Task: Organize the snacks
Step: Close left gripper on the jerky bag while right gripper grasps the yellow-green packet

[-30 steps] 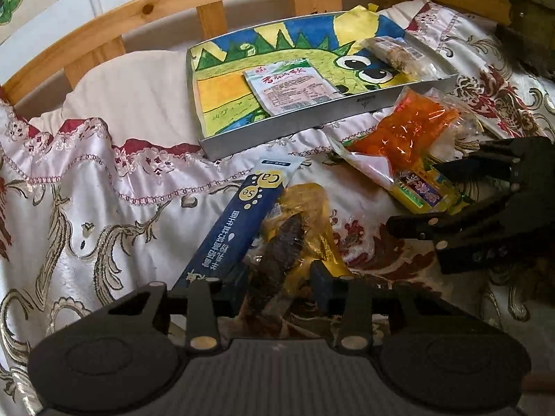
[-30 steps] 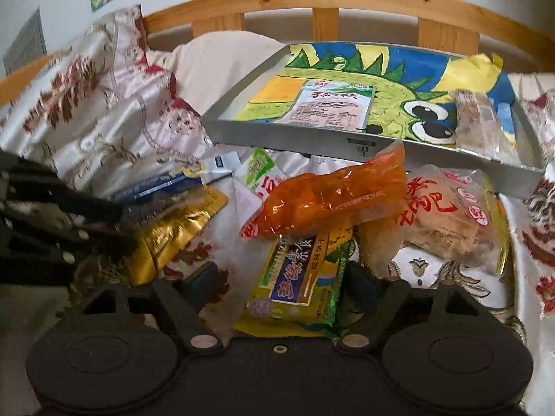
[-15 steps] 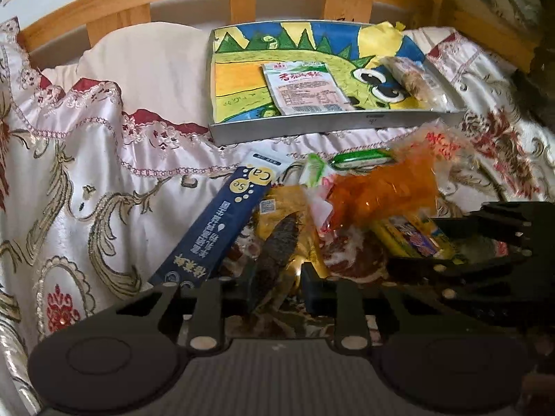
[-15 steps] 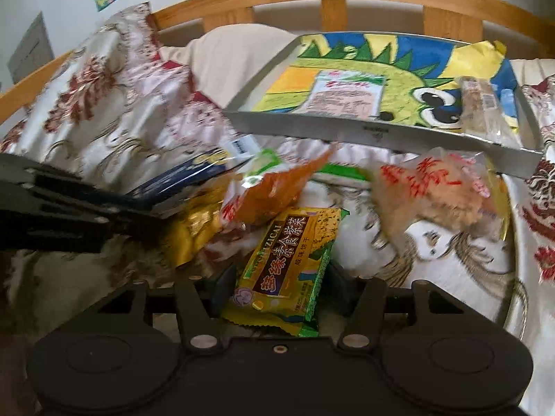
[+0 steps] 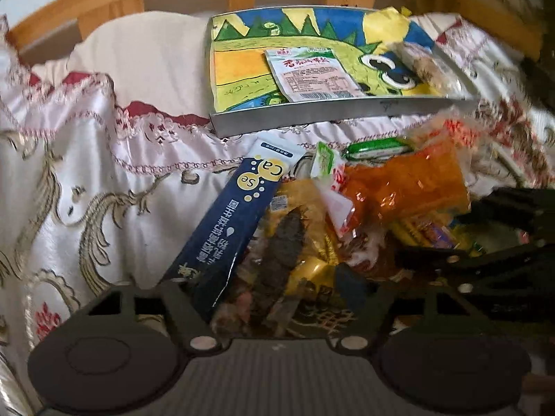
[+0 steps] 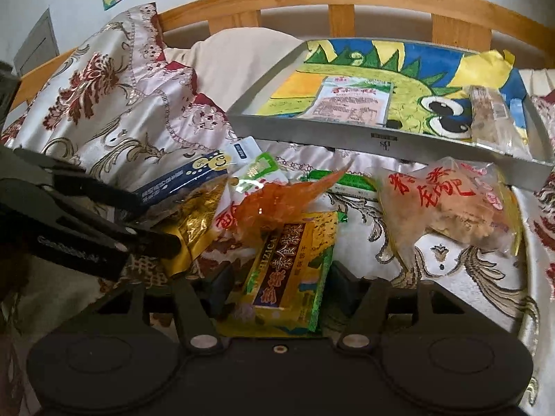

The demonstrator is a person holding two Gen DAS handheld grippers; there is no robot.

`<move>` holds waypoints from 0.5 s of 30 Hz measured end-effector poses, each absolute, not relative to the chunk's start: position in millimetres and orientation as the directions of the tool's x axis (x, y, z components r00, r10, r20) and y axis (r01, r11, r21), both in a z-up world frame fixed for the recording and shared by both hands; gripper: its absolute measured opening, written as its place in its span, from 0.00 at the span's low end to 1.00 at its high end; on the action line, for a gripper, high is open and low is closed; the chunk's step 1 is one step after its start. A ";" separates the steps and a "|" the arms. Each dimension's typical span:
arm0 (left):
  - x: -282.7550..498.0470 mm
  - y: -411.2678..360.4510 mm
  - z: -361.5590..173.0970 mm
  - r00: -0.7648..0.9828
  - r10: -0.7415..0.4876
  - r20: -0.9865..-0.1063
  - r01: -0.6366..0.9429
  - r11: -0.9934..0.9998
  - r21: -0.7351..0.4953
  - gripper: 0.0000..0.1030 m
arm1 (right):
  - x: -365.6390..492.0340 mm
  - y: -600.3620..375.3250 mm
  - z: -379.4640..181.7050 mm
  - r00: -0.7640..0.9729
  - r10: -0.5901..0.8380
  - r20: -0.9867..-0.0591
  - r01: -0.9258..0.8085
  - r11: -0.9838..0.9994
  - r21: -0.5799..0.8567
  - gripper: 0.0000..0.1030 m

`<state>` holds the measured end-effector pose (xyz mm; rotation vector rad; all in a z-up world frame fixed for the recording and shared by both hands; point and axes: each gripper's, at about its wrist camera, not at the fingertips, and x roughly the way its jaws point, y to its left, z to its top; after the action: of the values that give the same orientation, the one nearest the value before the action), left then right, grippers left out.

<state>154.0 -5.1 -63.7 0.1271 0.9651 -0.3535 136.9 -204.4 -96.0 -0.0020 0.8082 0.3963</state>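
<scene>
Between my right gripper's (image 6: 277, 287) fingers sits the yellow-green biscuit pack (image 6: 289, 274), its long axis running straight ahead along them; the jaws are easing apart, and I cannot tell whether the pads touch it. My left gripper (image 5: 274, 287) is also opening, with the gold jerky pouch (image 5: 295, 239) and the end of the dark blue box (image 5: 229, 232) between its fingers, neither pinched. Beyond both lies the orange bag (image 6: 277, 204). Farthest ahead waits the dinosaur tray (image 6: 381, 138), already holding two packets. My right hand looks nearer to it.
</scene>
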 end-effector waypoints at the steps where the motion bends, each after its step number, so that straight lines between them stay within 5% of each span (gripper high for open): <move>1: 154.5 -3.8 -63.4 0.504 -0.253 -0.826 0.352 0.933 -0.071 0.55 | 137.5 -205.1 -96.2 0.619 0.346 -0.705 -0.341 0.927 0.154 0.60; 15: 143.9 7.4 -49.5 0.476 -0.308 -0.824 0.272 0.942 -0.195 0.29 | 123.3 -205.1 -84.9 0.609 0.361 -0.707 -0.358 0.920 0.162 0.47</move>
<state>143.9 7.4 -49.5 -0.0387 1.0152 -0.3545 123.3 -205.1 -84.9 0.0044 0.8171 0.4153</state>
